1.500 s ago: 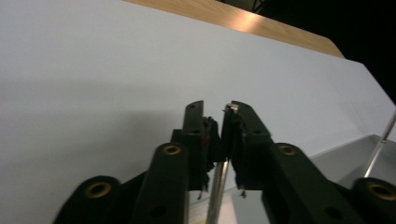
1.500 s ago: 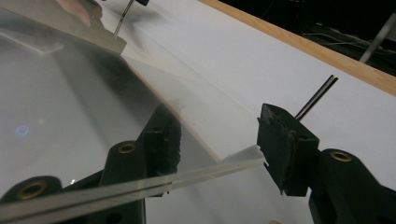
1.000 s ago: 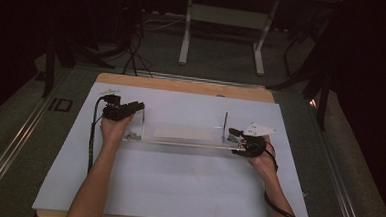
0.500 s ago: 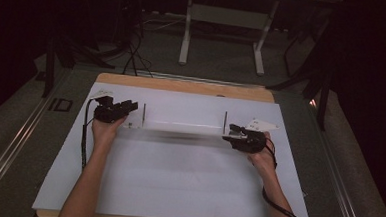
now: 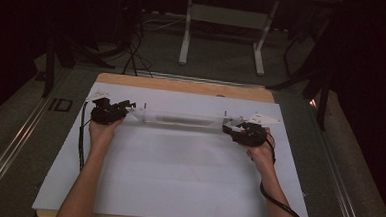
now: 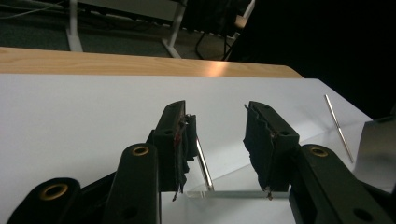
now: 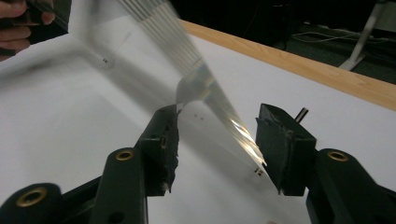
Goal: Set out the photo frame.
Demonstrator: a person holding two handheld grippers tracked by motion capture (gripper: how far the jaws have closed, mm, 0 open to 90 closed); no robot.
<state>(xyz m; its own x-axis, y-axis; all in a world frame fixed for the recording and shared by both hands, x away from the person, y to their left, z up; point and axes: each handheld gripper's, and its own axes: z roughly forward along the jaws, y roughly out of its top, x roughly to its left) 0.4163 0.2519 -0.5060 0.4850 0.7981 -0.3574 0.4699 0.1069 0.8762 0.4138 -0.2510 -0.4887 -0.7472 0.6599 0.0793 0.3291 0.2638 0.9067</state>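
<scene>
A long clear acrylic strip (image 5: 183,119) stretches across the far half of the white sheet (image 5: 177,178) that covers the counter (image 5: 182,85), and everything else is best placed from it. At the strip's left end sits the left claw (image 5: 126,108); at its right end, the right claw (image 5: 228,126). A thin metal pin (image 5: 144,107) stands upright near the strip's left end, and a second pin (image 5: 225,114) stands near its right end.

In the left gripper view, the left claw (image 6: 219,140) stands apart, its two black jaws on either side of the strip's clear end edge (image 6: 233,193), with a visible gap on the right jaw's side. The near pin (image 6: 204,163) rises just beside the left jaw, close against its pad; whether they touch is hard to tell. The far pin (image 6: 338,128) leans at the strip's other end.

In the right gripper view, the right claw (image 7: 217,140) is also apart. The strip (image 7: 205,88) runs away between its jaws, blurred and catching the light, apparently raised off the sheet at this end. It is not pinched by either jaw. Beyond the strip's far end, the person's other hand (image 7: 18,23) shows at the upper left corner. The wooden counter edge lies behind the strip.
</scene>
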